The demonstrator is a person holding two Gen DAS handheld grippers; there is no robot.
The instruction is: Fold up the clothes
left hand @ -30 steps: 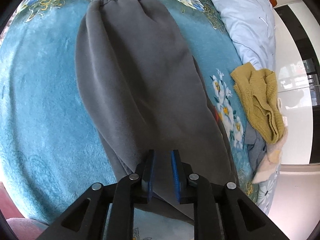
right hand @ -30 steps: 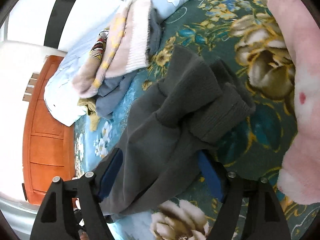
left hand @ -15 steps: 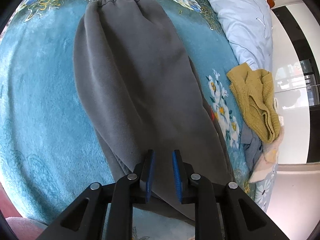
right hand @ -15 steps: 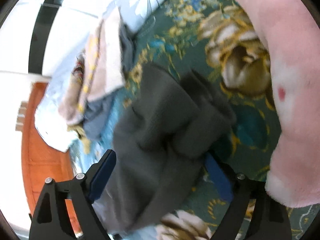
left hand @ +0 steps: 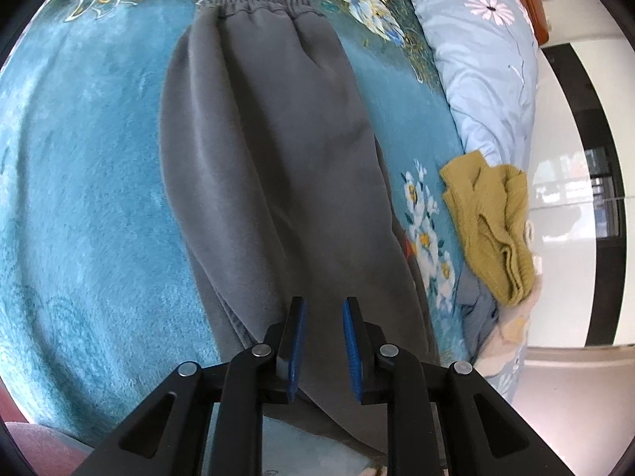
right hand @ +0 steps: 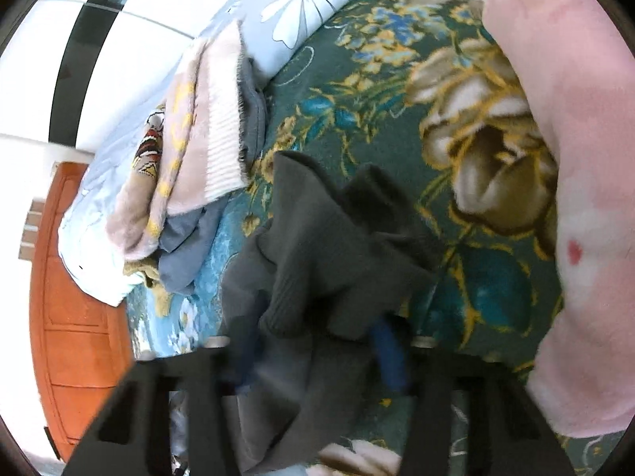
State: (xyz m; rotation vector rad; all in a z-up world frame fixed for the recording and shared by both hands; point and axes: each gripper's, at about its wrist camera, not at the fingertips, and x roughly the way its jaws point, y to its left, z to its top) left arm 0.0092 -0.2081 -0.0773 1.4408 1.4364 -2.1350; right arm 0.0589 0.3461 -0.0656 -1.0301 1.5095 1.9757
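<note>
Grey fleece trousers (left hand: pixel 278 158) lie lengthwise on the teal floral blanket (left hand: pixel 79 198), with the elastic waistband (left hand: pixel 258 0) at the far end. My left gripper (left hand: pixel 323 305) hovers over the near part of the legs. Its blue pads stand a narrow gap apart with nothing pinched between them. In the right wrist view the ribbed cuffs (right hand: pixel 337 246) are bunched up between the fingers of my right gripper (right hand: pixel 319 313). Its jaws are closing and squeeze the fabric from both sides. The left pad is partly hidden by cloth and the picture is blurred.
A mustard knit (left hand: pixel 492 222) tops a clothes pile at the bed's right edge, beside a pale blue daisy pillow (left hand: pixel 484 59). The pile's pink-white knit (right hand: pixel 206 131) lies just beyond the cuffs. A pink plush blanket (right hand: pixel 575 158) lies on the right; an orange wooden headboard (right hand: pixel 79 317) stands on the left.
The right gripper's wide-open jaws have come together on the trouser cuffs, and it has moved in closer to them. The left gripper has stayed over the legs, its view tilted slightly.
</note>
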